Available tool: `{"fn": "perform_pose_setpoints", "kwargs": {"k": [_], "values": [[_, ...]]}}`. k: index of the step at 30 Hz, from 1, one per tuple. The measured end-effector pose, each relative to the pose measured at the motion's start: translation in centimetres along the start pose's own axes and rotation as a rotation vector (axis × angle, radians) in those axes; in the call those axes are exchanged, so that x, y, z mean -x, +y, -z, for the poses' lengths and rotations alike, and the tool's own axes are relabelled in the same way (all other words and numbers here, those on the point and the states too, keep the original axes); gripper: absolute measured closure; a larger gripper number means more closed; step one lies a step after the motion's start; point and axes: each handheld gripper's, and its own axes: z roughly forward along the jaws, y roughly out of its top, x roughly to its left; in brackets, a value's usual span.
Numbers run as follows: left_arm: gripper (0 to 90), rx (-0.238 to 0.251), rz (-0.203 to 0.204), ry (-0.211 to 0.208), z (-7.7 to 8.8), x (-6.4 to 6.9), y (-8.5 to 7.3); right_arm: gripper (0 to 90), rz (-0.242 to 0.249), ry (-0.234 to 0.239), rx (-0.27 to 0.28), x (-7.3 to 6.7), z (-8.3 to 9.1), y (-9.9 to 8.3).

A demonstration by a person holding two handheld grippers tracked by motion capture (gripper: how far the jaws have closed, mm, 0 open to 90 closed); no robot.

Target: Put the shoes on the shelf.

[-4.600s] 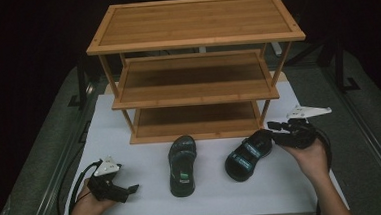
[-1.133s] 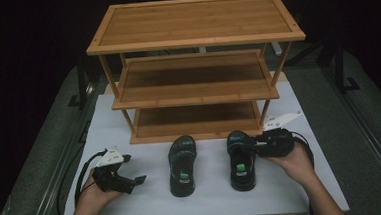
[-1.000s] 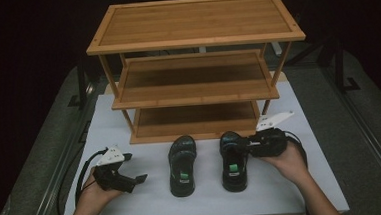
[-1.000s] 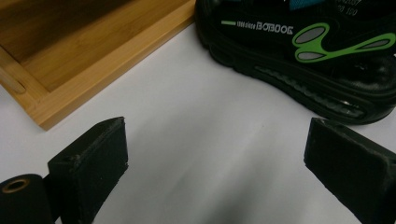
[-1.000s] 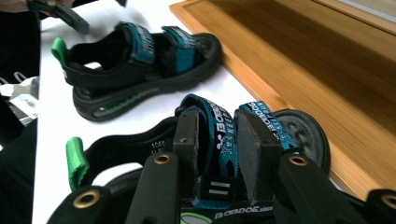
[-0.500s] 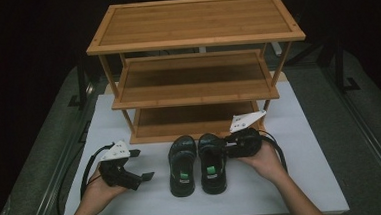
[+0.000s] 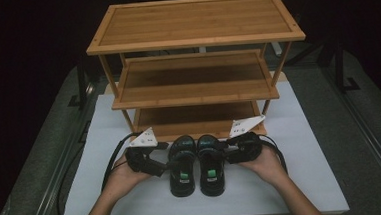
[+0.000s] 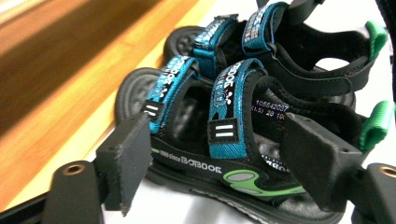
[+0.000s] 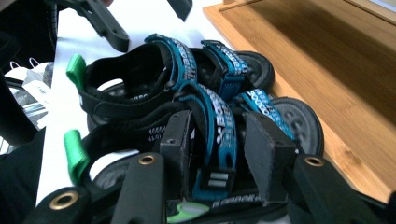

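The right gripper point(image 7: 231, 151) pinches a teal strap of the right sandal point(image 7: 211, 167) between its jaws. The left gripper point(image 7: 163, 164), jaws spread, flanks the left sandal point(image 7: 182, 168) beside a bamboo rack point(image 7: 196, 77).

spread fingers point(image 8: 123, 165) flank the near sandal point(image 8: 224, 140), seemingly not touching it.

The near sandal point(image 8: 224, 154) reads "BOBDOG" along its sole edge.

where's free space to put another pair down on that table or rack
All three rack shelves are bare: top shelf, middle shelf, bottom shelf. The white mat is free right of the right gripper and left of the left gripper. Crowded: front centre, around the sandals.
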Motion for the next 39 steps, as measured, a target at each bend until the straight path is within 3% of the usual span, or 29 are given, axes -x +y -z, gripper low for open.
{"fn": "perform_pose_setpoints", "kwargs": {"k": [5, 7, 8, 11, 17, 20, 22, 26, 30, 34, 39], "values": [[44.0, -0.021, -0.004, -0.056, -1.1, 0.1, 0.0, 63.0, -0.021, 0.013, -0.025, 0.0, -0.2, -0.8], [45.7, -0.019, -0.007, -0.050, -1.3, 0.1, 0.0, 64.3, -0.024, 0.017, -0.026, 0.0, -0.3, -0.8], [57.5, -0.016, -0.021, -0.050, -1.4, 0.1, 0.1, 66.9, -0.033, 0.023, -0.026, 0.1, -0.5, -0.8], [68.4, -0.002, -0.035, -0.030, -1.4, 0.4, 0.4, 68.7, -0.051, 0.024, -0.009, 0.1, -0.7, -0.8], [70.6, 0.033, -0.048, 0.024, -0.8, 0.1, 1.4, 69.5, -0.052, -0.006, 0.033, 0.3, -0.2, -0.2], [70.6, 0.065, -0.031, 0.042, -0.7, -0.6, 2.0, 69.7, -0.046, -0.042, 0.061, 0.9, 0.0, 0.7], [70.5, 0.090, -0.028, 0.077, -0.8, -1.3, 2.6, 69.7, -0.050, -0.069, 0.084, 1.3, 0.1, 1.2], [70.5, 0.110, -0.023, 0.104, -1.4, -2.3, 3.1, 69.7, -0.048, -0.111, 0.111, 2.2, -0.2, 2.0], [70.4, 0.128, 0.013, 0.140, -3.1, -4.1, 2.9, 69.6, -0.037, -0.179, 0.122, 3.6, -1.4, 2.7], [70.1, 0.157, 0.046, 0.134, -3.4, -4.7, 2.6, 69.4, -0.072, -0.184, 0.129, 4.8, -2.2, 2.0], [67.8, 0.139, 0.047, 0.101, -3.5, -4.7, 1.8, 67.8, -0.106, -0.155, 0.119, 5.2, -2.3, 1.4]]}}
